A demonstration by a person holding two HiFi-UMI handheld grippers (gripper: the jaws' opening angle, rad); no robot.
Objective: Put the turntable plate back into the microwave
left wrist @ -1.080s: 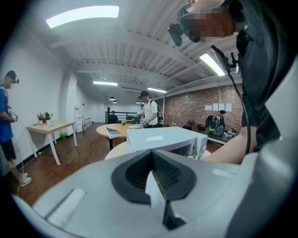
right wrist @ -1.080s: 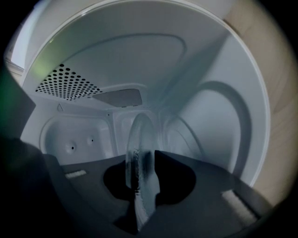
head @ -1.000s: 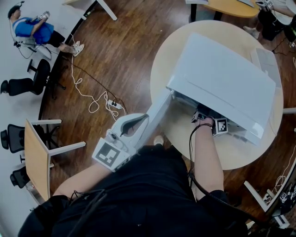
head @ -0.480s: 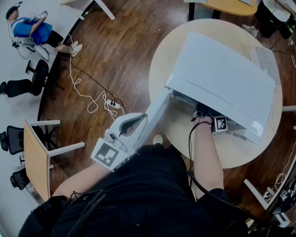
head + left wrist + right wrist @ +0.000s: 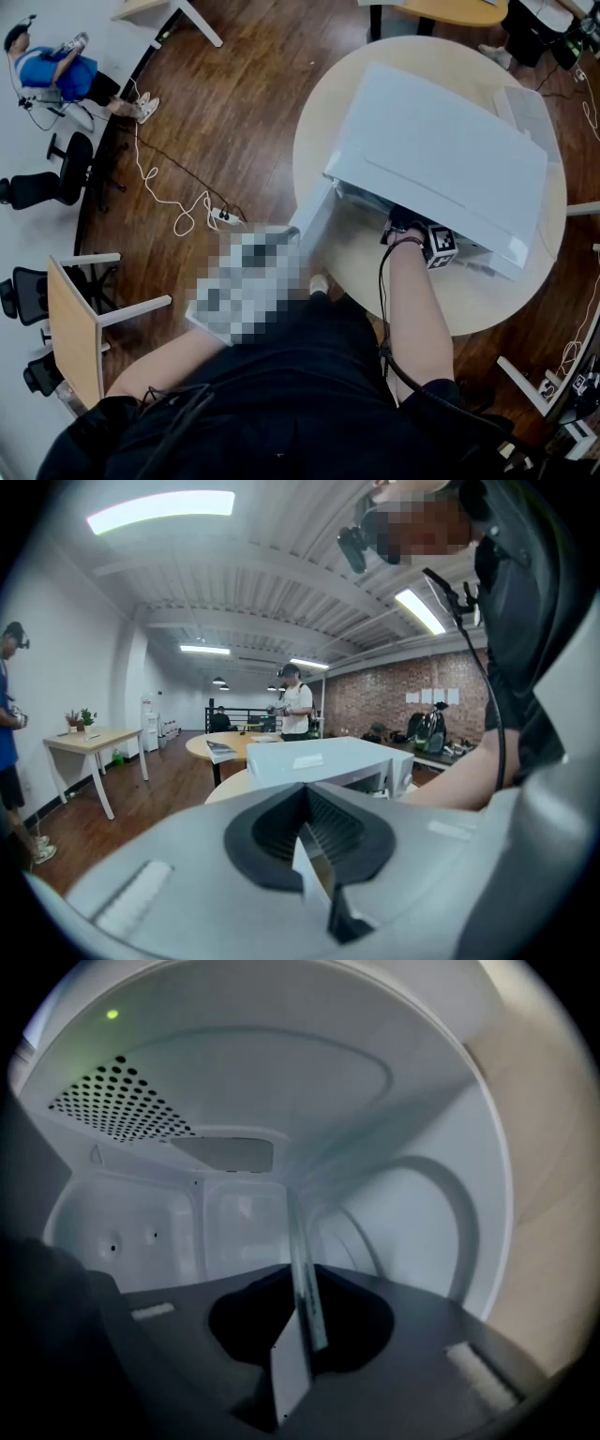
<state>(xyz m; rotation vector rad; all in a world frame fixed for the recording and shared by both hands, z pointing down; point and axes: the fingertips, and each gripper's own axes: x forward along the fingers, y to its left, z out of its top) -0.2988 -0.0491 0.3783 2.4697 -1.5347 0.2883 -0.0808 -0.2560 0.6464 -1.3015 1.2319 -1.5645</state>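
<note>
Round tabletop (image 5: 469, 302), little changed in a second: right tongs (image 5: 298, 1340) stay deep inside the microwave (image 5: 441, 159), pinching the turntable plate (image 5: 302, 1260) by its rim, apparently not yet seated; left tongs (image 5: 309, 846) pressed together, empty.
</note>
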